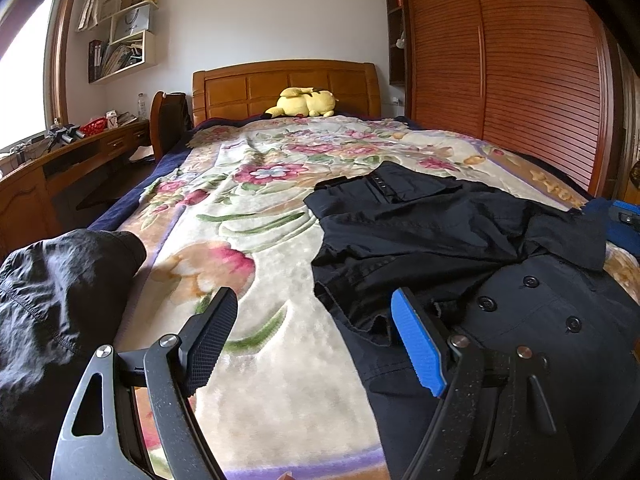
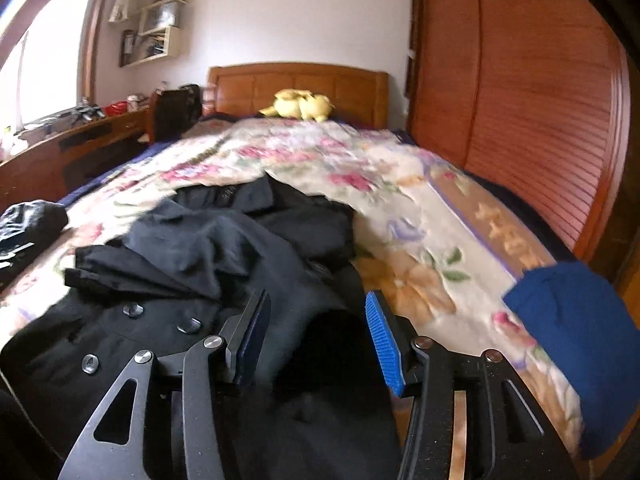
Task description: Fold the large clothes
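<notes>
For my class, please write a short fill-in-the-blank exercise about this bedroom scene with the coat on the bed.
1. The dark coat lies on a blanket printed with ______.
2. The plush toy by the headboard is ______ in colour.
3. The left gripper holds ______ between its pads.
4. The folded cloth near the bed's right edge is ______.

Missing words: flowers; yellow; nothing; blue

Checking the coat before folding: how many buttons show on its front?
3, clustered on the black coat: one upper left, one lower left, one to the right. Folds may hide more.
</notes>
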{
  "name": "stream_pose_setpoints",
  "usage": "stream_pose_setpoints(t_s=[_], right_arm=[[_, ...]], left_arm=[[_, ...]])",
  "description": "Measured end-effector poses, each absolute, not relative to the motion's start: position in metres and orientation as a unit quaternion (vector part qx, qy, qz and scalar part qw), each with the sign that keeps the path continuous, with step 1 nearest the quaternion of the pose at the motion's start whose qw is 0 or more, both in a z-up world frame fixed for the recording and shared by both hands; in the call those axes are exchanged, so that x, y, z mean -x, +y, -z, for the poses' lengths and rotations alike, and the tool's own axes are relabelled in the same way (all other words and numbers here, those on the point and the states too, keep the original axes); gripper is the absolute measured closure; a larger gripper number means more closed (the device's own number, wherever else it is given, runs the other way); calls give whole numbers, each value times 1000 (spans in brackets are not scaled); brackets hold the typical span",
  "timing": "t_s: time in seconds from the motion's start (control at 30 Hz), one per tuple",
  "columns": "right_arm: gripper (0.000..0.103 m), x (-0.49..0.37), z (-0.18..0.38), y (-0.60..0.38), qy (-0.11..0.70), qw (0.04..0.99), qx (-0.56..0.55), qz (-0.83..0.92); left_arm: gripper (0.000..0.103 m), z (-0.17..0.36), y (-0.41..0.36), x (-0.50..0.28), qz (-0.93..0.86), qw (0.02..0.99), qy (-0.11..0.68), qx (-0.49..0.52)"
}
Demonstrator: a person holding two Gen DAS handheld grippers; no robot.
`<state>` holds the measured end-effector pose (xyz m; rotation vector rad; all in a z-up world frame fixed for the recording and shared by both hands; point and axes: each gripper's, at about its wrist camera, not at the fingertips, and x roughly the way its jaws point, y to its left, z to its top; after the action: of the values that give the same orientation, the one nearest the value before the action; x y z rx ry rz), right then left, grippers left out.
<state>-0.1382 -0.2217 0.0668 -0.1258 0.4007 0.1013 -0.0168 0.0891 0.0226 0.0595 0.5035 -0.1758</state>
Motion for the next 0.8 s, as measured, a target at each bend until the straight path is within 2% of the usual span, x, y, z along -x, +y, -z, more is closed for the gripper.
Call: stream_pose_setpoints(t_s=[0.3, 0.77, 0.8], right_arm=[[49, 87, -43, -222, 249, 964, 95, -8], [49, -21, -33, -263, 345, 938, 19, 9], [62, -22, -36, -261, 344, 939, 18, -2]], left_arm=[[23, -20, 79, 20, 93, 963, 250, -46], [23, -16, 78, 16, 90, 961, 257, -52], [23, -16, 78, 16, 90, 961, 258, -51]])
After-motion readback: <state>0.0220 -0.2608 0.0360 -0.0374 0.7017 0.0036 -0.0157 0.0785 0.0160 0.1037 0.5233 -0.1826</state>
